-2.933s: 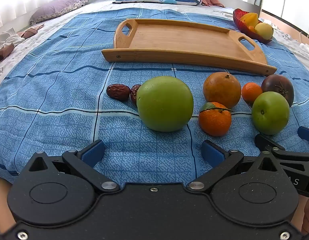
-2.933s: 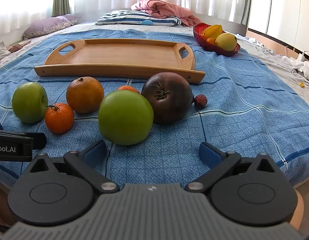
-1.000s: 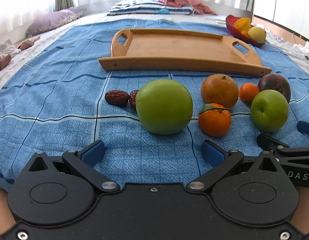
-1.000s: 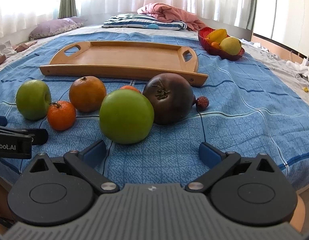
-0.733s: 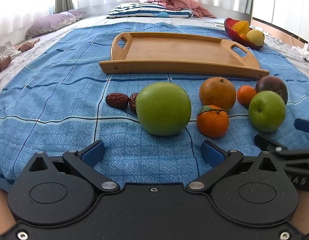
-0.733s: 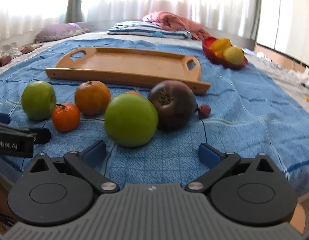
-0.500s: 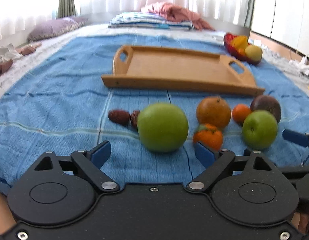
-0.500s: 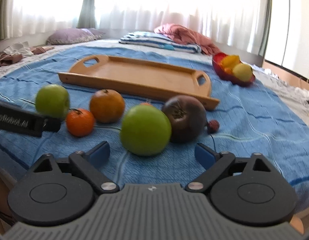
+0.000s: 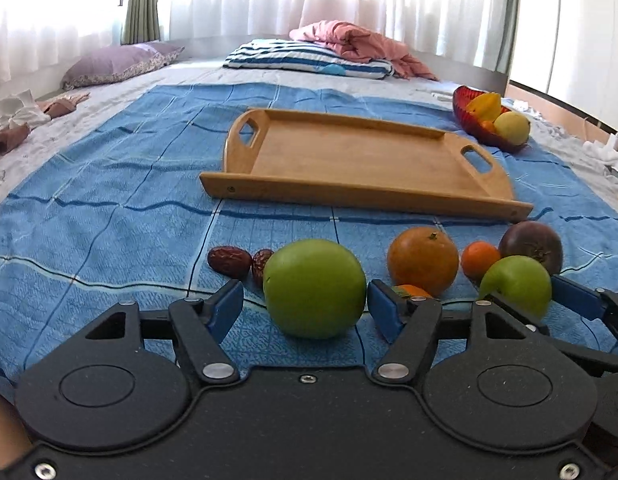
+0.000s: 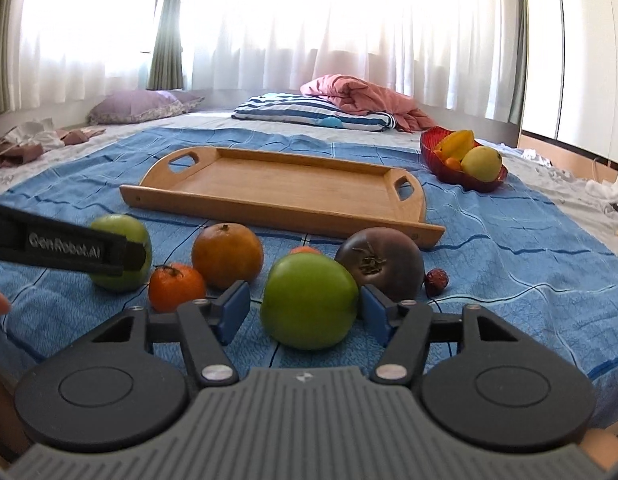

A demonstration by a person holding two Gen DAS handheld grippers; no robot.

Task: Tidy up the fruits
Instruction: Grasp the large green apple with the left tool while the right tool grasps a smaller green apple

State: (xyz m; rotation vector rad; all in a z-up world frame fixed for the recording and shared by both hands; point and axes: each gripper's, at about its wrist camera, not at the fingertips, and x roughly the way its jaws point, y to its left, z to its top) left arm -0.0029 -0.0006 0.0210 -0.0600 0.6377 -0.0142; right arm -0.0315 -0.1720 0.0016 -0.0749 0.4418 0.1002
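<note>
Two green apples lie on the blue blanket (image 9: 109, 184) of the bed, in front of the wooden tray (image 9: 361, 160); the left green apple (image 9: 315, 288) sits between the blue pads of the left tool (image 9: 305, 304), whose jaws are closing with gaps still showing at both sides; the right green apple (image 10: 309, 300) sits likewise inside the right tool (image 10: 303, 310), jaws closing, not yet pressing; a large orange (image 10: 227, 254), a small mandarin (image 10: 176, 286) and a dark round fruit (image 10: 381, 266) lie just beside; a red bowl (image 10: 461, 174) of fruit stands beyond the tray.
</note>
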